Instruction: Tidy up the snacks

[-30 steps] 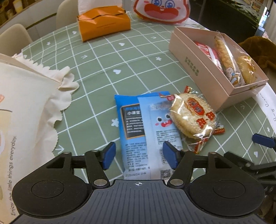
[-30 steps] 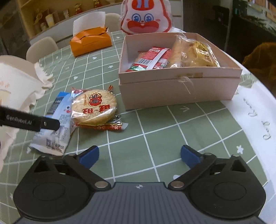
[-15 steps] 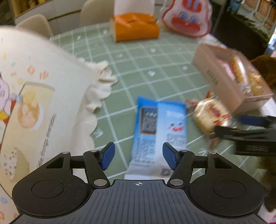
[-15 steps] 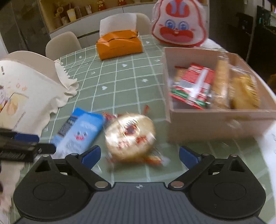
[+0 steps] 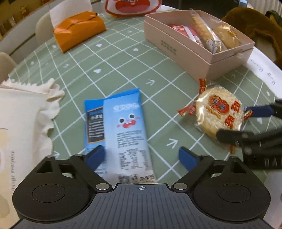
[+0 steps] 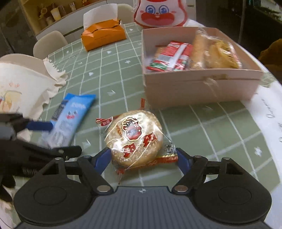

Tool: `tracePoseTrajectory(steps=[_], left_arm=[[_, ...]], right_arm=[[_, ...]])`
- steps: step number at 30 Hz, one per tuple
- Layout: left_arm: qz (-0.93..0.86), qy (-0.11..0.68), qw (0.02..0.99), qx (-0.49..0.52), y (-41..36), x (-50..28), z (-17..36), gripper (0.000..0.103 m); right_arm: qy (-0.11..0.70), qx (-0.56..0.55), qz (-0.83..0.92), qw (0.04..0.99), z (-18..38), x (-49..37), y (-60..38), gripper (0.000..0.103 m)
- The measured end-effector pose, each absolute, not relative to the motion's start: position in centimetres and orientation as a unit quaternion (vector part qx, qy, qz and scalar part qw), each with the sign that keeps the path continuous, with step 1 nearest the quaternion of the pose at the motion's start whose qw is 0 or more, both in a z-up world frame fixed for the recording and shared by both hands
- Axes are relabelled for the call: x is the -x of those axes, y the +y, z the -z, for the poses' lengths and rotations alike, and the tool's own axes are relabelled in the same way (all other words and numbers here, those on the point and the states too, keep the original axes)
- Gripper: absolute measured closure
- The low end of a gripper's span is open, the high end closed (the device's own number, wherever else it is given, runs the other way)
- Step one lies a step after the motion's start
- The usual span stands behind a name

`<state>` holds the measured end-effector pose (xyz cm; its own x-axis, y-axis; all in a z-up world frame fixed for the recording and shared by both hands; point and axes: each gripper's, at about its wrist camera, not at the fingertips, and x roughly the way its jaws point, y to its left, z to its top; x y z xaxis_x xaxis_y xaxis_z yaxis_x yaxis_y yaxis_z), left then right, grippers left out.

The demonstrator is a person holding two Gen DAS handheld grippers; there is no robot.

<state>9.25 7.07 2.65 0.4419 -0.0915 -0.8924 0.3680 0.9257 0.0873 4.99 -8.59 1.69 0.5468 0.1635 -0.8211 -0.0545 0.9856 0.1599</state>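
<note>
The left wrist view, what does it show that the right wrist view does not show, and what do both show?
Only the left wrist view: the printed face of the blue snack packet lying between the open left gripper.

Only the right wrist view: shelves behind the chairs, and the right gripper astride the round rice cracker, closing.

Both: the pink box, orange tissue box, cloth bag, green tablecloth.
</note>
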Motion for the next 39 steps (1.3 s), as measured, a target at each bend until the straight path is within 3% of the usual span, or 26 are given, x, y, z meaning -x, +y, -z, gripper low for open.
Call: tracePoseTrajectory(steps=[3, 7, 15, 19, 24, 31, 39], left_arm=[[0.138, 0.508, 0.842, -0.118, 7.5, -9.4, -3.1, 0.009], [0.103, 0.497, 0.856, -0.098, 9.0, -10.2, -3.7, 0.024], [0.069, 0.514, 0.854, -0.027, 11.8, -13.0, -2.3, 0.013], [0.073, 0.509, 0.856, -0.044, 11.4, -13.4, -2.1, 0.014], [0.104, 0.512, 0.852, -0.035, 11.5, -11.8, -3.0, 0.023], [0.138, 0.513, 0.847, -0.034, 11.0, -7.0, -4.7, 0.023], [0.178, 0.516, 0.837, -0.039, 10.8, -3.8, -5.4, 0.023]], right_arm=[[0.468, -0.056, -0.056, 0.880, -1.6, -4.1, -9.0, 0.021], [0.465, -0.058, -0.049, 0.882, -1.5, -3.9, -8.9, 0.018], [0.462, -0.026, -0.042, 0.886, -1.0, -3.3, -7.9, 0.014], [0.461, 0.003, -0.035, 0.887, -0.7, -2.8, -7.2, 0.014], [0.454, -0.015, -0.047, 0.890, -1.5, -2.3, -7.8, 0.014], [0.426, 0.033, -0.076, 0.901, -3.0, -3.9, -7.3, 0.014], [0.456, 0.057, -0.087, 0.884, -1.2, -6.5, -5.2, 0.015]])
